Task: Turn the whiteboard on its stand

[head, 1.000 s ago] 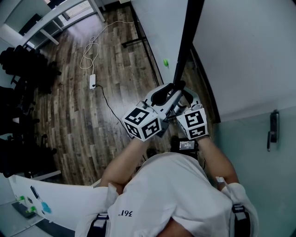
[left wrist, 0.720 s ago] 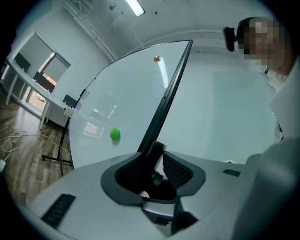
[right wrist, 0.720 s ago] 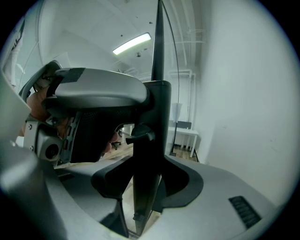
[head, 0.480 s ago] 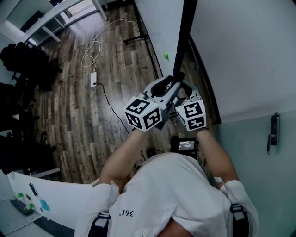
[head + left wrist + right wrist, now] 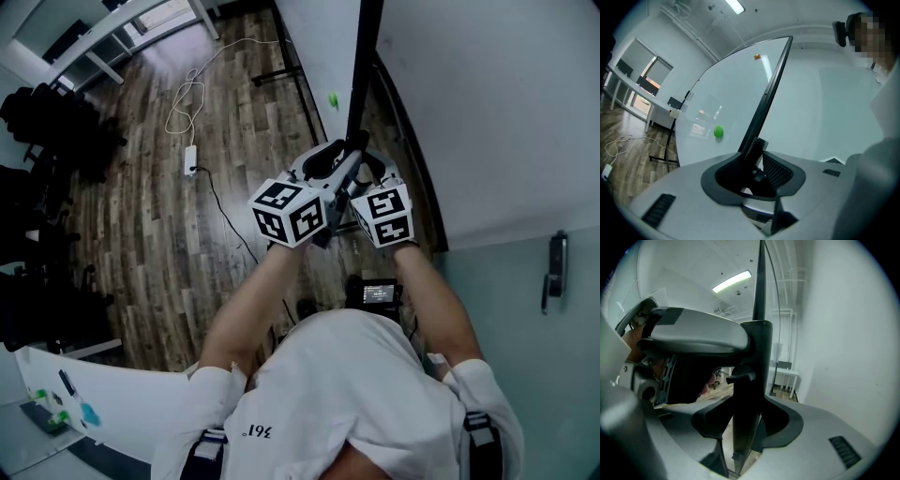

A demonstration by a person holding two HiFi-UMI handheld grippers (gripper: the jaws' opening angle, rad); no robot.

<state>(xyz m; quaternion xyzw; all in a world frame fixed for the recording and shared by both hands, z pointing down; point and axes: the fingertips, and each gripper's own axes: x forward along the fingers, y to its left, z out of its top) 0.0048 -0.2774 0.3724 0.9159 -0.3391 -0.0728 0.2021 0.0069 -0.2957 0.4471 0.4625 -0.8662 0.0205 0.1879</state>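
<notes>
From above, the whiteboard (image 5: 319, 47) shows edge-on, its black frame edge (image 5: 361, 66) running down to my hands. My left gripper (image 5: 337, 157) and right gripper (image 5: 368, 171) sit side by side, both shut on that edge. In the left gripper view the jaws (image 5: 757, 159) clamp the frame edge (image 5: 771, 89); the white board face (image 5: 726, 98) carries a green magnet (image 5: 718, 131) and an orange one (image 5: 757, 56). In the right gripper view the jaws (image 5: 747, 404) pinch the upright frame edge (image 5: 758, 310), with the left gripper (image 5: 693, 333) just beside it.
The stand's black foot (image 5: 281, 80) rests on the wood floor. A power strip (image 5: 188, 164) with a looped cable lies to the left. Black chairs (image 5: 47, 131) and a white table (image 5: 103, 42) stand at far left. A small screen device (image 5: 378, 293) hangs near my chest.
Both grippers have moved away from my body and slightly left, still clamped on the frame. The board's edge has swung leftward with them.
</notes>
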